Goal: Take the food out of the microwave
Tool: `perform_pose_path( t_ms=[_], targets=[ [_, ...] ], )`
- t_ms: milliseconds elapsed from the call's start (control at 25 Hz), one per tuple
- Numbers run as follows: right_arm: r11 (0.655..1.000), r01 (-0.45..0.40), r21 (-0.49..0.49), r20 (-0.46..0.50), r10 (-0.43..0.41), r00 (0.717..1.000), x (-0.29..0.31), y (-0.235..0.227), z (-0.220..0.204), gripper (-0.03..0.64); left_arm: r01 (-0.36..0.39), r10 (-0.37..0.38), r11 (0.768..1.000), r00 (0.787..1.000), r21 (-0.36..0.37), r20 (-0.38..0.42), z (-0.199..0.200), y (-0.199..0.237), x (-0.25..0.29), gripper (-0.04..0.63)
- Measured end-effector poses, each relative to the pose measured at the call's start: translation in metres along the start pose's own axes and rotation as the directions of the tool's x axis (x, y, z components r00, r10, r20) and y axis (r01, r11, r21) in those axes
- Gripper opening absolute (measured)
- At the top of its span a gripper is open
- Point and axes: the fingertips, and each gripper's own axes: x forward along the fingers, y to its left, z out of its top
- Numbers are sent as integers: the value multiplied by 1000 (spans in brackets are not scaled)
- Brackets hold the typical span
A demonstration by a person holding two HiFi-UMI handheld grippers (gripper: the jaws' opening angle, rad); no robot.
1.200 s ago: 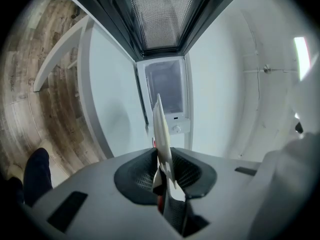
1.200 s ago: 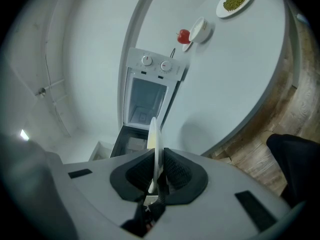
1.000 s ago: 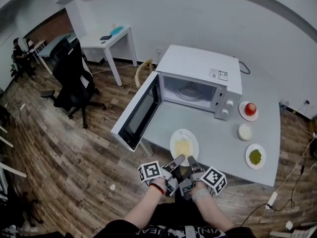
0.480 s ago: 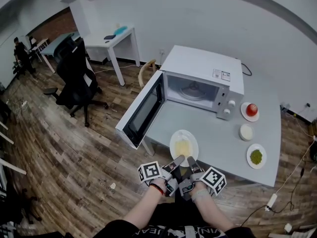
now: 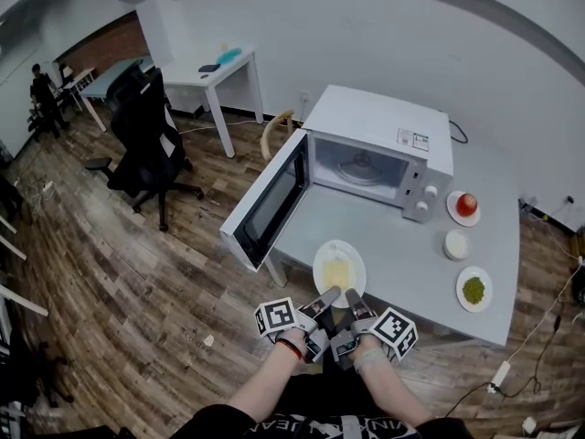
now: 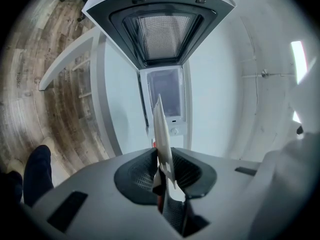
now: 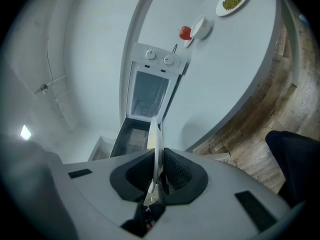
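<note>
On the right end of your grey tabletop (image 5: 402, 263), three dishes sit in a loose line, well apart from one another. A small plate with a round red fruit (image 5: 466, 205) is farthest from you, a small white bowl (image 5: 454, 243) is in the middle, and a plate of green food (image 5: 473, 289) is nearest your edge. To your left, across the wooden plank floor (image 5: 119, 273), a black office chair (image 5: 146, 140) stands near a small white desk (image 5: 215, 69) by the wall, a curved wooden chair back (image 5: 272, 131) shows just behind the tabletop, and a person (image 5: 42, 90) is far off in the top left corner.
</note>
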Motion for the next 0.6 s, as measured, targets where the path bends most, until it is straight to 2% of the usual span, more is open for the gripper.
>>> perform_pose_path(
  t_ms=[600],
  targets=[
    [1000, 5, 28, -21, -5, 1000, -10, -10, -14, 54, -19, 19, 1000, 1000, -14, 6, -12, 7, -15, 74]
  ],
)
